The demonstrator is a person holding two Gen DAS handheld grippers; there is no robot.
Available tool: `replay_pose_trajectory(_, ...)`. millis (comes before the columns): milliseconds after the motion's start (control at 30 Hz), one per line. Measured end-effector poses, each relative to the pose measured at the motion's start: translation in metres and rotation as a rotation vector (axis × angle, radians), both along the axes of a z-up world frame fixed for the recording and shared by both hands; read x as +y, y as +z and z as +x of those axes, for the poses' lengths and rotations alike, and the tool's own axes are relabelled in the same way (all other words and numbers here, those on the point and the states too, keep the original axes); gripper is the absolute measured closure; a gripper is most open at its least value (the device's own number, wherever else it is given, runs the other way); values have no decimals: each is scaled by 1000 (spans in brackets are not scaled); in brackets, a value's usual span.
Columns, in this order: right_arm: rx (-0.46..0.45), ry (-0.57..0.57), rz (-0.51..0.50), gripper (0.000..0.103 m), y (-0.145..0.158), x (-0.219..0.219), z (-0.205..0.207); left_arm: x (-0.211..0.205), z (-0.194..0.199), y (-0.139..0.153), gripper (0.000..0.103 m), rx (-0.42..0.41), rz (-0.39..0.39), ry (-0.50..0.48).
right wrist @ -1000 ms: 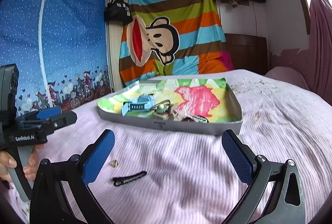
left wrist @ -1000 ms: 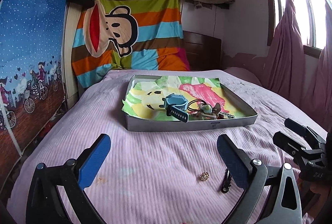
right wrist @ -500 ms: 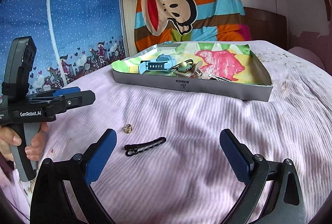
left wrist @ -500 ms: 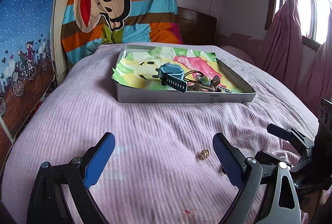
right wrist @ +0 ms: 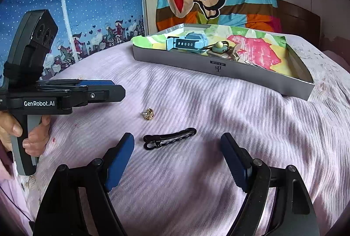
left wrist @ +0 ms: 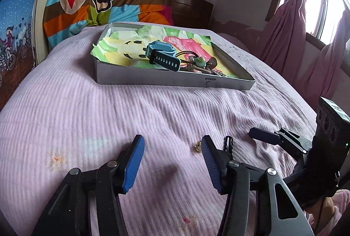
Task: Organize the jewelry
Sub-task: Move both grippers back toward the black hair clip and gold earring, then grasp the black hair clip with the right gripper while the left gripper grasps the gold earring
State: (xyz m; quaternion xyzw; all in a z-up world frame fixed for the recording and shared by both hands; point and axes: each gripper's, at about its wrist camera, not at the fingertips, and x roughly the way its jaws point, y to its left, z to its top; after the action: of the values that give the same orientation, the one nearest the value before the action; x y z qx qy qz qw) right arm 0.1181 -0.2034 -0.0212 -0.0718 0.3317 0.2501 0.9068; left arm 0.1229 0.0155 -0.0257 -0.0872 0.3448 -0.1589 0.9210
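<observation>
Hair clip (left wrist: 228,145) half hidden behind left gripper (left wrist: 170,165)

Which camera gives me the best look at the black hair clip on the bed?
The right wrist view: the hair clip lies whole and sharp on the bedspread, just ahead of the open fingers. In the left wrist view only its tip shows behind a finger.

The black hair clip (left wrist: 228,145) is mostly hidden behind the left gripper's (left wrist: 172,162) right finger (left wrist: 210,163) in the left wrist view. The pile beside the blue watch (right wrist: 188,43) in the tray (right wrist: 218,68) is too tangled to tell apart. The hand (right wrist: 24,133) on the left gripper's handle runs off the frame's edge.
</observation>
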Motion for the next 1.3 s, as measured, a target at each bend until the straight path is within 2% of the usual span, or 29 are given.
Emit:
replay_pose_trajectory(200, 21, -6, -60, 35, -5, 10, 6, 0, 2, -4, 59, 14, -22, -21)
replay_pose_trajectory(467, 30, -95, -27, 64, -4, -4, 14, -15, 6, -5, 70, 27, 9, -85)
replay_pose_trajectory(667, 33, -149, -5, 77, -5, -10, 19, -36, 11, -10, 76, 54, 65, -160)
replay_pose_trajectory(800, 38, -177, 10, 82, -6, -15, 22, -47, 14, -14, 82, 76, 110, -170)
replay_pose_trajectory(967, 46, -192, 29, 82, -8, -19, 28, -50, 18, -17, 90, 90, 122, -157)
replay_pose_trajectory(1300, 77, -202, 78, 81, -12, -21, 41, -47, 15, -20, 90, 78, 100, -149)
